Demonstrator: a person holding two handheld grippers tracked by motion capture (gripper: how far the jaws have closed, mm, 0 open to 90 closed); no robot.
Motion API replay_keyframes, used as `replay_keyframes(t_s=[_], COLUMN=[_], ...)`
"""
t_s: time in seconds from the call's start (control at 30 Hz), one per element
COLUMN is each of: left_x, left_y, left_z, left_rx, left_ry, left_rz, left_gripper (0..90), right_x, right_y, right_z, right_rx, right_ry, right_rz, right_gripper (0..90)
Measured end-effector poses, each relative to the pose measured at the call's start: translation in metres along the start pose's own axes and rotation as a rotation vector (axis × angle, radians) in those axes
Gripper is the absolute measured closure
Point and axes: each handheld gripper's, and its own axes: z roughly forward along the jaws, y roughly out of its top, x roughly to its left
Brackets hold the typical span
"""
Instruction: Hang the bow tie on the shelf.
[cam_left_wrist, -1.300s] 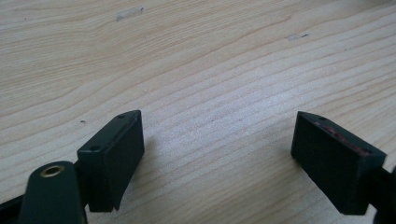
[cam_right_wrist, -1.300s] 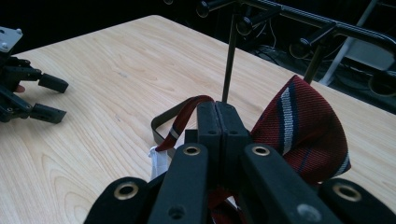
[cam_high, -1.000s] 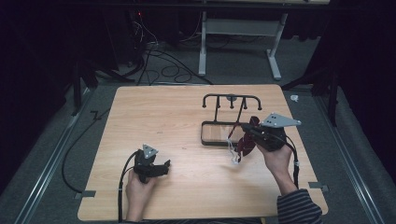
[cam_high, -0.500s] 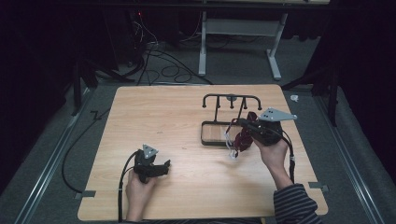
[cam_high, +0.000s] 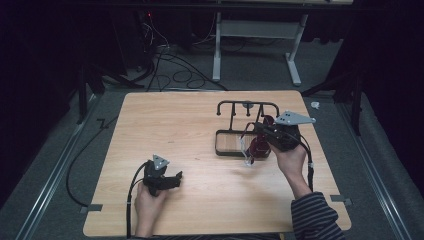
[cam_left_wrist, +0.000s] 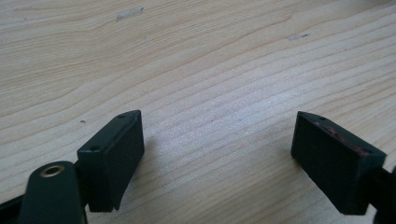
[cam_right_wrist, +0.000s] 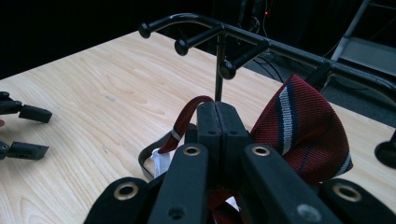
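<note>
Near table's right edge, right gripper (cam_high: 261, 134) clenching bow tie (cam_right_wrist: 303, 135) beside rack (cam_high: 247, 106); left gripper (cam_left_wrist: 219, 158) resting released near front edge.

On my table (cam_high: 200, 125) the rack (cam_high: 248, 106) stands right of centre, toward the far edge, its tray base (cam_high: 230, 144) on the near side of its post. My right gripper (cam_high: 263, 131) sits just over the tray's right end, with the bow tie (cam_high: 258, 147) in its jaws, hanging between gripper and tray. My left gripper (cam_high: 172, 178) rests on the tabletop near the front edge, left of centre and well apart from the rack. Behind the table, cables (cam_high: 170, 65) lie on the floor, with a desk frame (cam_high: 255, 40) farther back.
</note>
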Motion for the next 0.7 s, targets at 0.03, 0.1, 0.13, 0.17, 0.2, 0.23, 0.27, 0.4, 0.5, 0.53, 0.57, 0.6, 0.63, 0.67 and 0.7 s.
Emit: replay_keyframes(t_s=[0.03, 0.1, 0.13, 0.17, 0.2, 0.23, 0.27, 0.4, 0.5, 0.53, 0.57, 0.6, 0.63, 0.67, 0.7], left_x=[0.0, 0.0, 0.0, 0.0, 0.0, 0.0, 0.0, 0.0, 0.0, 0.0, 0.0, 0.0, 0.0, 0.0, 0.0], left_y=[0.0, 0.0, 0.0, 0.0, 0.0, 0.0, 0.0, 0.0, 0.0, 0.0, 0.0, 0.0, 0.0, 0.0, 0.0], left_z=[0.0, 0.0, 0.0, 0.0, 0.0, 0.0, 0.0, 0.0, 0.0, 0.0, 0.0, 0.0, 0.0, 0.0, 0.0], left_rx=[0.0, 0.0, 0.0, 0.0, 0.0, 0.0, 0.0, 0.0, 0.0, 0.0, 0.0, 0.0, 0.0, 0.0, 0.0], left_ry=[0.0, 0.0, 0.0, 0.0, 0.0, 0.0, 0.0, 0.0, 0.0, 0.0, 0.0, 0.0, 0.0, 0.0, 0.0], left_rz=[0.0, 0.0, 0.0, 0.0, 0.0, 0.0, 0.0, 0.0, 0.0, 0.0, 0.0, 0.0, 0.0, 0.0, 0.0], left_gripper=[17.5, 17.5, 17.5, 17.6, 17.6, 17.6, 17.5, 17.5, 17.5, 17.5, 17.5, 17.5, 17.6, 17.6, 17.5], right_x=[0.0, -0.001, -0.001, -0.001, -0.002, -0.002, -0.002, -0.001, -0.002, -0.002, -0.002, -0.003, -0.003, -0.003, -0.003], right_y=[0.001, 0.003, 0.004, 0.005, 0.006, 0.006, 0.007, 0.01, 0.014, 0.014, 0.015, 0.016, 0.017, 0.018, 0.019], right_z=[0.0, 0.001, 0.002, 0.002, 0.002, 0.003, 0.003, 0.003, 0.003, 0.004, 0.004, 0.005, 0.006, 0.006, 0.006], right_rx=[0.001, 0.002, 0.003, 0.001, -0.002, -0.004, 0.002, -0.001, -0.005, -0.004, 0.0, -0.004, -0.004, -0.008, -0.006], right_ry=[0.0, -0.003, -0.005, -0.003, -0.004, -0.003, -0.007, -0.016, -0.019, -0.021, -0.023, -0.021, -0.021, -0.021, -0.021], right_rz=[-0.003, -0.005, 0.004, -0.001, 0.0, 0.003, -0.001, -0.015, -0.007, -0.008, -0.003, -0.008, -0.007, -0.004, -0.006], right_gripper=[90.0, 90.0, 90.0, 90.0, 90.0, 90.0, 90.0, 90.0, 90.0, 90.0, 90.0, 90.0, 90.0, 90.0, 90.0])
